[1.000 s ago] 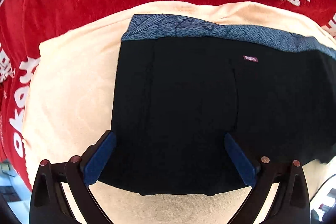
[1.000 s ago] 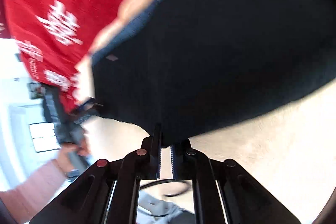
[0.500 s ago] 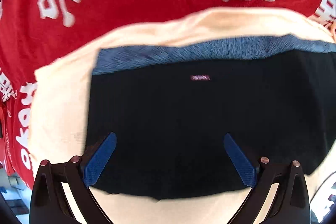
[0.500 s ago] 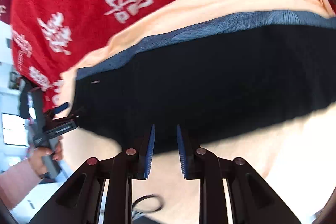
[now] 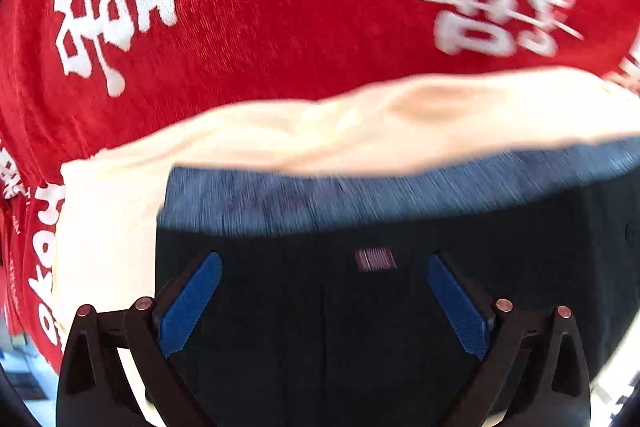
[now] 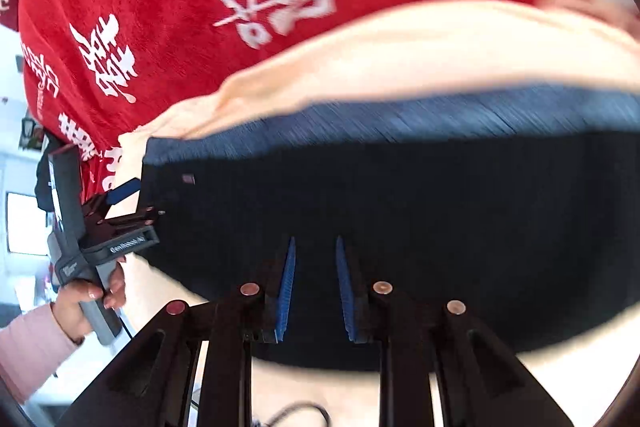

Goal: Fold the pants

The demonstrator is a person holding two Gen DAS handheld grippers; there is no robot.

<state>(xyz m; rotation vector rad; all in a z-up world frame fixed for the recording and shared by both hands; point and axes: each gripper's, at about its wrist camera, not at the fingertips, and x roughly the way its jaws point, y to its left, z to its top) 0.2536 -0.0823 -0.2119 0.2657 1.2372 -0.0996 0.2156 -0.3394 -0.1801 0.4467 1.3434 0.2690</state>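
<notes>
Black pants (image 5: 520, 247) with a blue-grey waistband (image 5: 360, 199) and a small label (image 5: 375, 259) lie flat on a cream cloth (image 5: 360, 123). My left gripper (image 5: 323, 261) hovers above them near the waistband's left end, open wide and holding nothing. In the right wrist view the pants (image 6: 400, 207) fill the middle. My right gripper (image 6: 316, 241) is over their near part, open by a narrow gap with nothing between the pads. That view also shows the left gripper (image 6: 140, 201) at the pants' left edge, held by a hand (image 6: 88, 299).
A red blanket (image 5: 280, 7) with white characters lies under the cream cloth (image 6: 400, 59) and spreads beyond it on the far side and left. A pink sleeve (image 6: 28, 351) shows at the lower left. A black cable (image 6: 296, 413) lies near the bottom edge.
My right gripper let go of the pants' near hem, opened a little and lifted. Both grippers shifted forward over the pants toward the waistband.
</notes>
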